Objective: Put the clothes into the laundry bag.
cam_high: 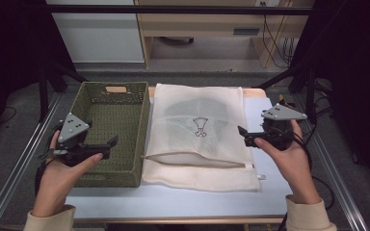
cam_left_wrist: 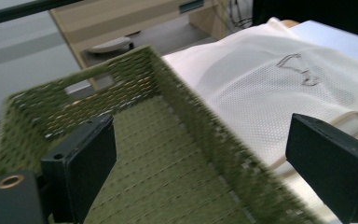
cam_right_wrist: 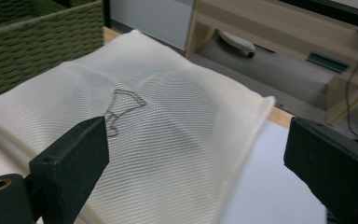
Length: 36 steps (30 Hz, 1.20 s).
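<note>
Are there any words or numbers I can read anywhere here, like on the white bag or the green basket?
No words or numbers can be read.
White mesh bag: a small dark outline drawing, no letters.
A little tag at the bag's near right corner: too small to read.
Green woven basket: no label showing.
Grey plates on the left gripper and right gripper: blank apart from tiny dots.
</note>
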Each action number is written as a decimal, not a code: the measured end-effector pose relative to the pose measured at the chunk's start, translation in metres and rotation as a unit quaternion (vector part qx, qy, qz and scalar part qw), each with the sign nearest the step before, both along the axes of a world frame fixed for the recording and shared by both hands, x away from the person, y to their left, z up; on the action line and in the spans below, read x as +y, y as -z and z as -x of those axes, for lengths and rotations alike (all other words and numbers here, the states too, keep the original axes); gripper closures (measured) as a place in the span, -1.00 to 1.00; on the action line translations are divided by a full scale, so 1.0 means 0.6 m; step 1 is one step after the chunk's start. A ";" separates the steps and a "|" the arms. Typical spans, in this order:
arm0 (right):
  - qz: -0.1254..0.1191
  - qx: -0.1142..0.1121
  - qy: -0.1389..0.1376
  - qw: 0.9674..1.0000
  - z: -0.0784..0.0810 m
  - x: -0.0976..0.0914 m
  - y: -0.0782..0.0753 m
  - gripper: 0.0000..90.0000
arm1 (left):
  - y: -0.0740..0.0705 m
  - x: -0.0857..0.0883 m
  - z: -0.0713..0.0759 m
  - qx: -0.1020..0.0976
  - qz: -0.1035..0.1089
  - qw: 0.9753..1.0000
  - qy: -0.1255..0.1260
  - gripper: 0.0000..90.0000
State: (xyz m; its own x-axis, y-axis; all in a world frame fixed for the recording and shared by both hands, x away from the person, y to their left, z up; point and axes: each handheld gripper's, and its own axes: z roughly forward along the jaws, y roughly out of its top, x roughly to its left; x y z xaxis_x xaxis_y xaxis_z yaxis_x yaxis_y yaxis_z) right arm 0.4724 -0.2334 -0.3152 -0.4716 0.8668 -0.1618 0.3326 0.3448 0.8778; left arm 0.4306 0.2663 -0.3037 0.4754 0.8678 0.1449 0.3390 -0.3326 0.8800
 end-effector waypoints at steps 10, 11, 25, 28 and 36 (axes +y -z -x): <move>-0.019 0.006 0.061 0.998 -0.024 -0.054 0.022 -0.80 | 0.009 0.064 -0.020 0.022 -0.013 0.999 -0.031 -0.82; -0.019 0.011 0.063 0.998 -0.026 -0.057 0.028 -0.80 | 0.010 0.068 -0.021 0.023 -0.016 0.999 -0.034 -0.83; -0.017 0.036 0.106 0.994 -0.028 -0.100 0.100 -0.66 | 0.045 0.131 -0.026 0.022 -0.003 0.997 -0.080 -0.83; -0.018 0.045 0.114 0.992 -0.024 -0.110 0.116 -0.65 | 0.051 0.142 -0.022 0.021 0.004 0.996 -0.091 -0.83; -0.027 0.065 0.124 0.990 -0.013 -0.129 0.165 -0.68 | 0.065 0.149 -0.017 0.022 -0.003 0.995 -0.098 -0.84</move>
